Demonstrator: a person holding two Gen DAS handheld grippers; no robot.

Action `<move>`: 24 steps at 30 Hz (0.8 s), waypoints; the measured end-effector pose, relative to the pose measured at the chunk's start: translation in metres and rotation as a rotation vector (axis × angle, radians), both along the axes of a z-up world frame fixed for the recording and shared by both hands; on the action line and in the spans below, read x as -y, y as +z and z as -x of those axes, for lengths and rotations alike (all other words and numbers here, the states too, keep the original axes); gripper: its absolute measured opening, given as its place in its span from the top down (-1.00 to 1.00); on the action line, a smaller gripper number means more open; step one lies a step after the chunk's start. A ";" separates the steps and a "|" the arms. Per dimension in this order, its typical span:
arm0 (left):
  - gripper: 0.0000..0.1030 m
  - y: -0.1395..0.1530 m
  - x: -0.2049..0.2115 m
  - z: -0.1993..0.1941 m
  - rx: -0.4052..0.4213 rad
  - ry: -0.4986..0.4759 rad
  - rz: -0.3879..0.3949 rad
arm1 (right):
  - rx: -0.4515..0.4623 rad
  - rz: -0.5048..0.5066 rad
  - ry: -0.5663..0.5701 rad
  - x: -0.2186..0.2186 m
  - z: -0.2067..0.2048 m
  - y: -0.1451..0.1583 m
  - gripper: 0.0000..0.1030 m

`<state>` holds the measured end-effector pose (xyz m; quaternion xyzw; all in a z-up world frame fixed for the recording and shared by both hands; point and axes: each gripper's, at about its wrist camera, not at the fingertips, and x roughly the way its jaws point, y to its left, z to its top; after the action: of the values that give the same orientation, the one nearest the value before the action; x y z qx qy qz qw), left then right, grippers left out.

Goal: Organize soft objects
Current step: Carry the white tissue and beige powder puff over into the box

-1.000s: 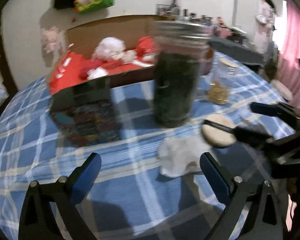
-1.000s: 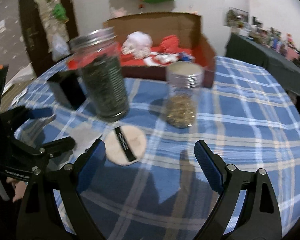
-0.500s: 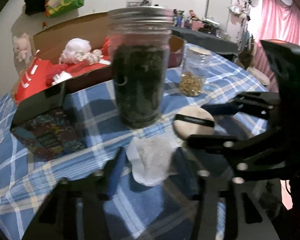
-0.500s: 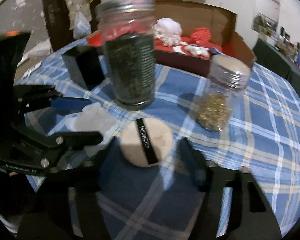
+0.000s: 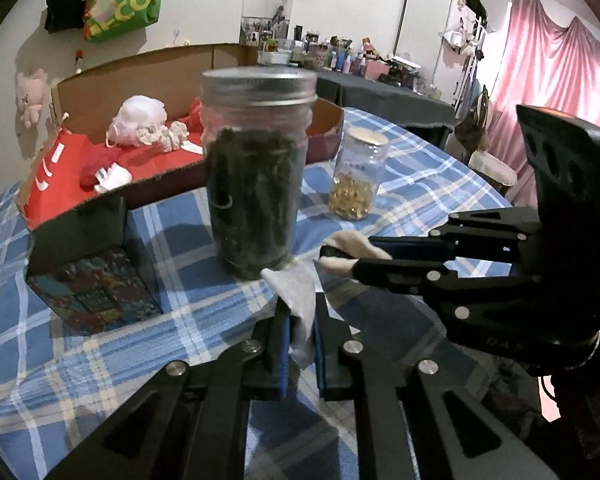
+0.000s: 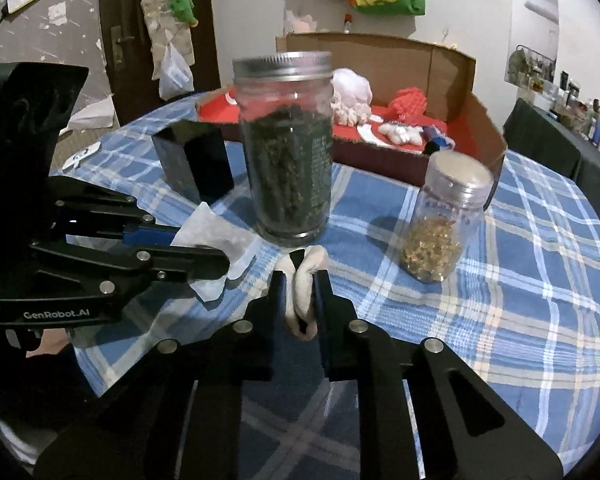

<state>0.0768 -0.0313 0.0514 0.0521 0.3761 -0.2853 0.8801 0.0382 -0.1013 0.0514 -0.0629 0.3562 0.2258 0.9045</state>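
Powder puff (image 6: pixel 306 280) folded in clamped right tongs (image 6: pixel 302 300), white cloth (image 5: pixel 298 304) pinched in closed left tongs (image 5: pixel 300 344), checked worktop (image 6: pixel 500 280).

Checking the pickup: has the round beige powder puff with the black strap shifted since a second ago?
Yes. The round beige powder puff no longer lies flat before the tall dark-filled glass jar; it is folded between the right tongs.

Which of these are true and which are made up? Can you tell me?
1. The left gripper pinches a thin white sheet. True.
2. The right gripper is empty. False: it squeezes a folded beige powder puff.
3. The big jar of dark leaves has its metal lid on. True.
4. The small jar lies on its side. False: it stands upright.
5. The cardboard box sits behind the jars. True.
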 end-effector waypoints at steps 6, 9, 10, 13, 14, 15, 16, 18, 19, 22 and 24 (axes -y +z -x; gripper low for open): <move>0.80 0.004 -0.005 -0.001 0.005 0.019 0.006 | 0.007 -0.018 -0.014 0.003 0.000 0.007 0.74; 0.80 0.008 -0.011 -0.001 0.011 0.031 0.011 | 0.014 -0.020 -0.025 0.006 0.001 0.010 0.74; 0.80 0.011 -0.014 -0.001 0.018 0.036 0.010 | 0.014 -0.022 -0.029 0.007 0.002 0.011 0.74; 0.80 0.019 -0.021 0.000 0.037 0.054 0.013 | 0.025 -0.027 -0.043 0.012 0.003 0.017 0.74; 0.80 0.021 -0.023 0.000 0.041 0.058 0.013 | 0.030 -0.025 -0.051 0.013 0.003 0.019 0.74; 0.80 0.023 -0.026 0.000 0.048 0.064 0.012 | 0.036 -0.026 -0.058 0.016 0.003 0.021 0.74; 0.80 0.025 -0.028 0.001 0.054 0.071 0.010 | 0.039 -0.029 -0.063 0.018 0.003 0.024 0.74; 0.80 0.030 -0.035 -0.001 0.065 0.083 0.009 | 0.048 -0.029 -0.078 0.023 0.003 0.029 0.74; 0.80 0.032 -0.038 -0.002 0.072 0.095 0.005 | 0.051 -0.026 -0.082 0.024 0.002 0.031 0.74; 0.80 0.038 -0.046 -0.005 0.087 0.115 0.006 | 0.066 -0.021 -0.097 0.030 0.003 0.036 0.74; 0.80 0.044 -0.052 -0.007 0.101 0.129 0.005 | 0.078 -0.014 -0.113 0.034 0.002 0.041 0.74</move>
<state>0.0839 0.0211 0.0952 0.0400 0.3330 -0.2262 0.9145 0.0365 -0.1350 0.0925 -0.0453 0.3222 0.1742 0.9294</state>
